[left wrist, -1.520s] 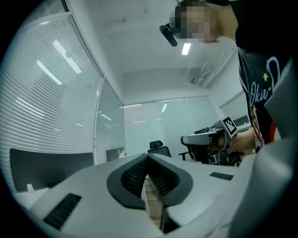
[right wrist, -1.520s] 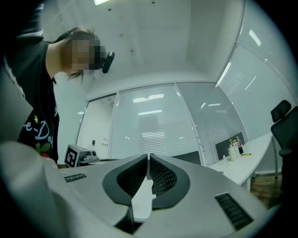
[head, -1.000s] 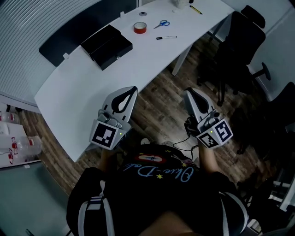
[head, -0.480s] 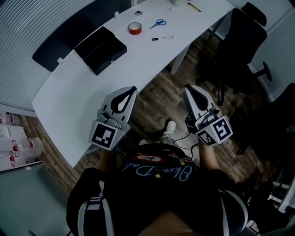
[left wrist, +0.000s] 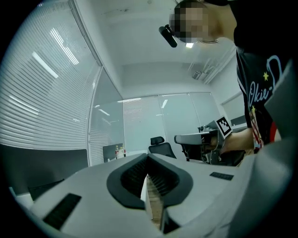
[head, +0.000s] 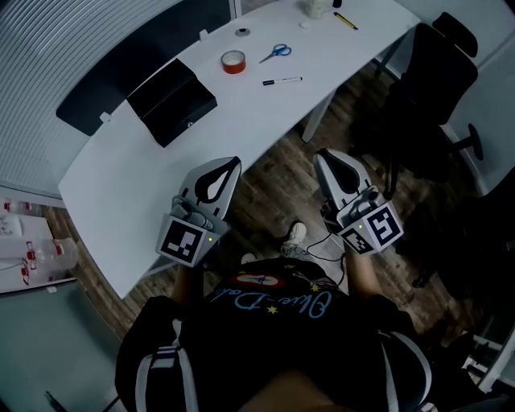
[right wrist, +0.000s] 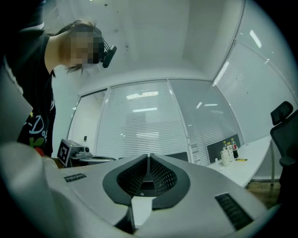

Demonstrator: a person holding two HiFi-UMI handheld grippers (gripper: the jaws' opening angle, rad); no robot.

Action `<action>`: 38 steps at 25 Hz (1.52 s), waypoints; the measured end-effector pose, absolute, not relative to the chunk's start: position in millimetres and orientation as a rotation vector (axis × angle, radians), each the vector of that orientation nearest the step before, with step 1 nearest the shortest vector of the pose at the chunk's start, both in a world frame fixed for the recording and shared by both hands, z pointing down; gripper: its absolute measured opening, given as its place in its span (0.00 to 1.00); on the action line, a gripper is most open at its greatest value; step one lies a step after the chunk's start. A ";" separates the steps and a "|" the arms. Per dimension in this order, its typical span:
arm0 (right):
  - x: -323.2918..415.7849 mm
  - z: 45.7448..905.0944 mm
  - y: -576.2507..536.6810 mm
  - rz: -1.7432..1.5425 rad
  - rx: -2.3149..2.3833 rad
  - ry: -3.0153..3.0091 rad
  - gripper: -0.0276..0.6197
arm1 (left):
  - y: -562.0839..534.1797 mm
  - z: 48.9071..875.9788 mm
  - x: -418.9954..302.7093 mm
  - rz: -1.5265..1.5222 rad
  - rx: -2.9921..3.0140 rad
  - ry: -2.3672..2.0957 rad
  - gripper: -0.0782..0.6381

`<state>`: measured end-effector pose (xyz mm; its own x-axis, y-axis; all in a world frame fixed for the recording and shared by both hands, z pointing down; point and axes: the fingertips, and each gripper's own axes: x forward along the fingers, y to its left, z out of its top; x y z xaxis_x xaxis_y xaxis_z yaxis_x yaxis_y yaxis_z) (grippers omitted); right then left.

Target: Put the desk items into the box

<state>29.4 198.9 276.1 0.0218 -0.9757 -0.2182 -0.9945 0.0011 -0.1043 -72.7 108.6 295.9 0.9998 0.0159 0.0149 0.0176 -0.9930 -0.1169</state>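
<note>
Left gripper [head: 228,166]: jaws pressed together, nothing between them; held above the wood floor [head: 278,187], just off the desk's near edge, tips aimed toward the desk.
Right gripper [head: 324,158]: jaws pressed together, nothing between them; held level with the left one, over the floor and apart from the desk.
Box [head: 171,100]: black, on the white desk [head: 121,173], lying forward and left of the left gripper's tips; well apart from both grippers.
Tape roll [head: 234,61]: red, lying flat on the desk to the right of the box.
Scissors [head: 276,53]: blue handles, just beyond the tape roll.
Marker [head: 282,80]: black, lying near the desk's front edge, between the tape roll and the right gripper's side.
Yellow pen [head: 345,21]: at the desk's far right end, near a white container [head: 315,8].
Small round item [head: 242,32]: at the back edge of the desk; too small to identify.
Surroundings: black office chairs [head: 438,72] stand right of the desk; bottles [head: 32,253] stand at far left.
Obstructions: bare desk surface lies between the left gripper and the box.
</note>
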 end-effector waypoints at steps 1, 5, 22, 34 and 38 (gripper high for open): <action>34.3 276.5 197.9 0.119 -2.060 2.049 0.09 | 108.7 295.0 -68.0 -0.024 -3.018 -0.024 0.09; 50.7 278.1 194.5 0.116 -2.036 2.065 0.09 | 108.1 292.4 -50.3 -0.040 -3.000 -0.005 0.09; 106.0 276.1 181.9 0.147 -1.964 2.138 0.10 | 102.7 280.9 -3.7 -0.051 -2.966 0.110 0.09; 138.0 277.3 174.3 0.157 -1.891 2.229 0.10 | 101.5 284.9 26.3 -0.059 -2.968 0.237 0.09; 148.3 277.8 174.5 0.151 -1.854 2.261 0.10 | 106.7 285.0 36.7 -0.059 -2.963 0.269 0.09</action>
